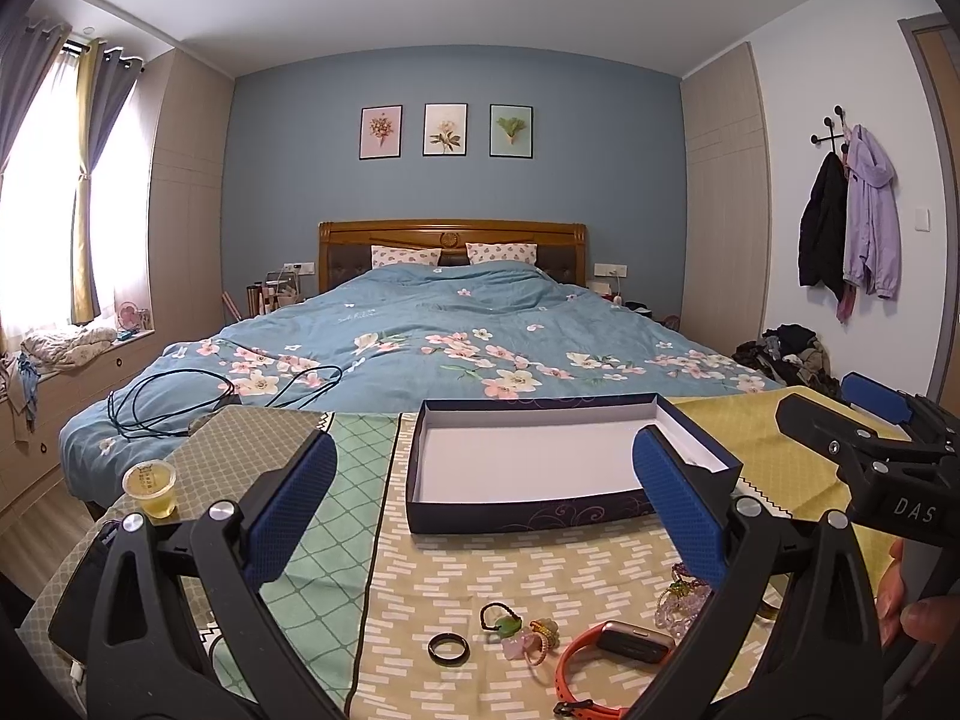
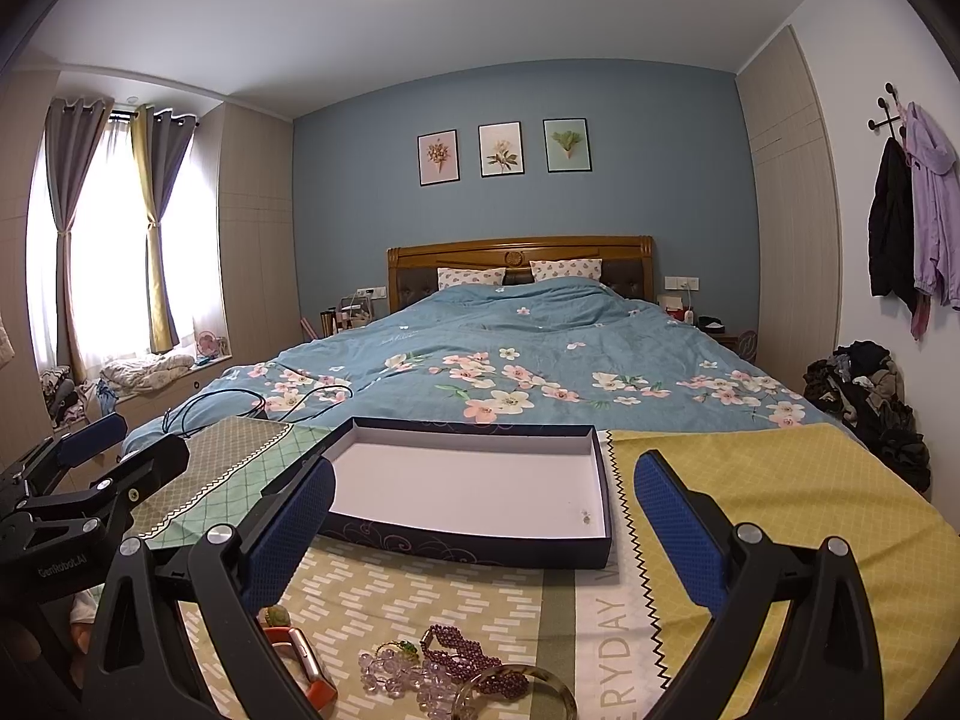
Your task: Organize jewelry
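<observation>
Both grippers hang over the cloth-covered table (image 1: 456,570), jaws spread wide and holding nothing: the left gripper (image 1: 483,516) looks down over the near row of pieces, the right gripper (image 2: 483,531) over the cluster further right. The box (image 1: 558,462) sits open behind the jewelry, near the bed, and looks almost bare (a tiny speck lies in one near corner, too small to identify), so the sorting seems hardly begun.

The pieces lie close together at the near edge: a dark ring (image 1: 449,648), a green-stone ring (image 1: 503,622), a watch (image 1: 618,654) with an orange strap, clear beads (image 2: 399,675), a purple bracelet (image 2: 459,654) and a bangle (image 2: 522,690).

The risks, as I judge them: broad pads closing on the flat ring may pinch cloth or flick it away; the beads and bracelet touch, so lifting one could drag the other; the bangle, near the edge, could be nudged off.
</observation>
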{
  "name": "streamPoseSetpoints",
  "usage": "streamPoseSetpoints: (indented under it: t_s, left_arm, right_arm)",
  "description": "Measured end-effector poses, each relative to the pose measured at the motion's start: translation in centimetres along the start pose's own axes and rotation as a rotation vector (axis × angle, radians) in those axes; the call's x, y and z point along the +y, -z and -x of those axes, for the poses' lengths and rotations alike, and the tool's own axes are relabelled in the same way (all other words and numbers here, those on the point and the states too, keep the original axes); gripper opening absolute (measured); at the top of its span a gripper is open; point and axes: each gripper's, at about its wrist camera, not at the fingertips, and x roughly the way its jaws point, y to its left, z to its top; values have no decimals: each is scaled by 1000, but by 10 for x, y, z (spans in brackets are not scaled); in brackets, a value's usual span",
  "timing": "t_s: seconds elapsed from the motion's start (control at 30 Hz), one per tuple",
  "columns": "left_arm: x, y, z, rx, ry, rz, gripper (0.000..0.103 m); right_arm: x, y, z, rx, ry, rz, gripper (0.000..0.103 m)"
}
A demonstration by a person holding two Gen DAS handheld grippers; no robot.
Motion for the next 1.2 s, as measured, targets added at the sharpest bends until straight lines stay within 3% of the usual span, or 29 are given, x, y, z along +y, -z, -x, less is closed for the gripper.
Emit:
streamPoseSetpoints:
  t_s: [0.3,0.53,0.7,0.8,0.87,0.93,1.07,1.2]
  left_arm:
    - [0,6,-4,57,38,-16,97]
    - [18,25,-22,242,134,-48,94]
    - [25,41,-33,341,202,-79,75]
    - [19,51,-35,386,251,-113,72]
    - [11,58,-38,420,266,-150,61]
    - [2,64,-42,457,298,-172,58]
    - [-11,76,-49,536,368,-200,44]
    - [-19,77,-49,559,416,-198,30]
  right_arm:
    - [-5,3,-3,43,9,20,97]
    - [-24,19,-15,199,-10,12,95]
    - [-36,37,-22,339,-64,6,75]
    - [-36,45,-26,410,-107,11,68]
    - [-36,52,-28,452,-115,27,56]
    - [-40,57,-30,490,-139,12,51]
    - [-42,62,-31,531,-150,22,37]
    - [-41,66,-34,567,-161,33,26]
